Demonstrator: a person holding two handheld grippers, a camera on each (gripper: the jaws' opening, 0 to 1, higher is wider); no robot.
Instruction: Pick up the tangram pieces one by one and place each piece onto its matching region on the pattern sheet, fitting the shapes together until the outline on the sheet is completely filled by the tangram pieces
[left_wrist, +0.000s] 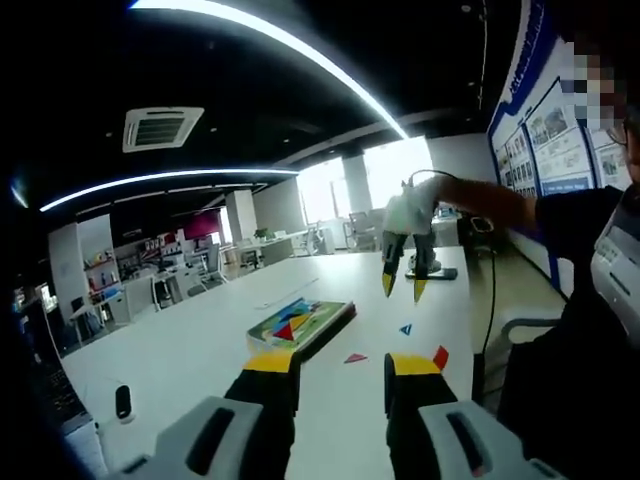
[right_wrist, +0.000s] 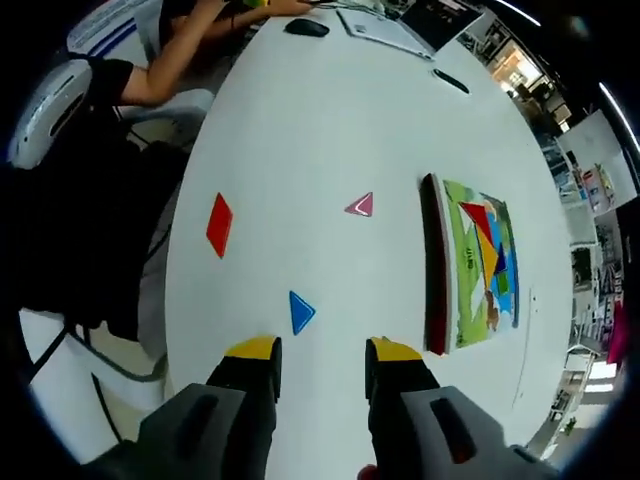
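Observation:
On the white table (right_wrist: 330, 130) lies the pattern sheet (right_wrist: 480, 262) on a dark-edged board, with several coloured pieces fitted on it. Loose on the table are a blue triangle (right_wrist: 301, 311), a pink triangle (right_wrist: 361, 206) and a red parallelogram (right_wrist: 219, 224). My right gripper (right_wrist: 322, 350) hovers open just short of the blue triangle. In the left gripper view, my left gripper (left_wrist: 343, 365) is open and low over the table, near the sheet (left_wrist: 300, 322), the pink triangle (left_wrist: 355, 357), the blue triangle (left_wrist: 405, 328) and the red parallelogram (left_wrist: 440, 356). The right gripper (left_wrist: 403, 290) hangs there, tips down.
A seated person (right_wrist: 120, 90) and a chair (right_wrist: 45, 110) are at the table's edge. A mouse (right_wrist: 306, 27), papers (right_wrist: 385, 32) and a pen (right_wrist: 450, 80) lie at the far end. A small black device (left_wrist: 123, 400) stands near the left edge.

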